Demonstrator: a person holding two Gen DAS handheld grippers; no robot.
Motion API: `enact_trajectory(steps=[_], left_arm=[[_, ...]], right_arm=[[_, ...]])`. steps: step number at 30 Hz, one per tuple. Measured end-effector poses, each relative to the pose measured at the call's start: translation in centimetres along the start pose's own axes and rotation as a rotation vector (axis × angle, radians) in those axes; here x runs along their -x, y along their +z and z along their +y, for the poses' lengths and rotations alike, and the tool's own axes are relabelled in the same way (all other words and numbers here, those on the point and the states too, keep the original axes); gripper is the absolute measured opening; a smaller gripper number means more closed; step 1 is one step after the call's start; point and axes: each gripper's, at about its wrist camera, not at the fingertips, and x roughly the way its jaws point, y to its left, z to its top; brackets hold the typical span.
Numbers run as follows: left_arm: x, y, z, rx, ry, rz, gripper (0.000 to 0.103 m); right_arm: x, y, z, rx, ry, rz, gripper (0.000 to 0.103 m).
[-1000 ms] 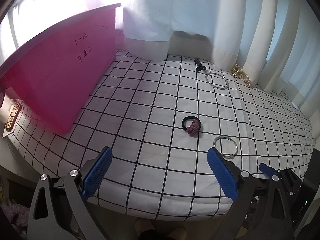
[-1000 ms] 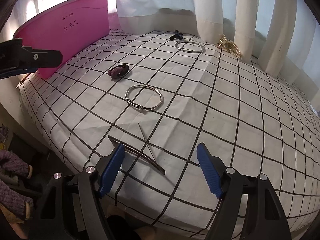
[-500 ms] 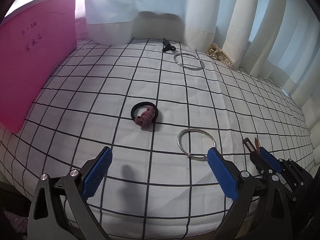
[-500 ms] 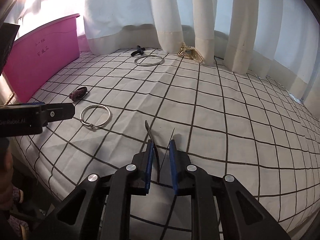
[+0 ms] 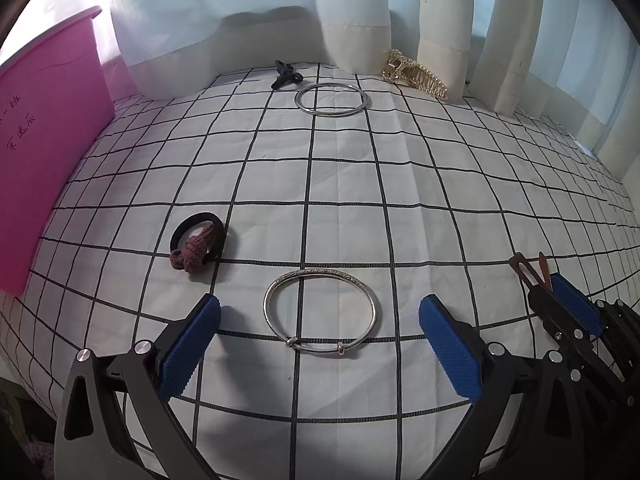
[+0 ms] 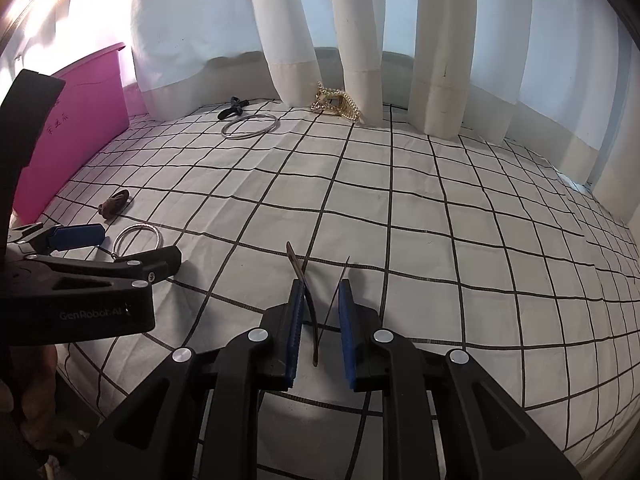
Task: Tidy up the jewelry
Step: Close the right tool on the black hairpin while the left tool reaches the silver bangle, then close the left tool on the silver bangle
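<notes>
The right hand-held gripper [image 6: 320, 320] is pinched narrow around a thin brown hair clip [image 6: 306, 292], whose two prongs stick out forward past the blue pads [image 6: 345, 332]; the clip is lifted above the checked cloth [image 6: 440, 240] covering the desk. In the left wrist view the same clip [image 5: 530, 270] shows at about four o'clock, poking up from the right hand-held gripper.

The left hand-held gripper [image 5: 320, 344] is spread wide, its blue pads [image 5: 192, 344] flanking a silver bangle [image 5: 320, 312] that lies flat on the cloth between them, touching neither pad. Just beyond, at about ten o'clock from the bangle, rests a black hair tie with a maroon knot [image 5: 196, 246]. A pink bin [image 5: 44, 160] with handwritten characters stands along the left edge at nine o'clock.

Far off, at twelve o'clock, a second, larger silver bangle [image 5: 331, 99] lies flat, with a small black clip [image 5: 286, 74] just beside it. A gold claw clip [image 5: 416, 74] sits at one o'clock against the foot of the white curtains [image 5: 352, 12].
</notes>
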Motion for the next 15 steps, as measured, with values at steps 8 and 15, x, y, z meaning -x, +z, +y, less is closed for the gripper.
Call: enact_trajectory(steps=[8,15], left_arm=[[1.2,-0.7,-0.8,-0.004,-0.012,-0.046,0.060],[1.5,-0.8,-0.6,0.008,-0.030,-0.056,0.053]], right_arm=[[-0.2,0.2,-0.1,-0.019,0.003,0.000,0.016],[-0.2,0.1,-0.1,-0.029,0.005,-0.008,0.016]])
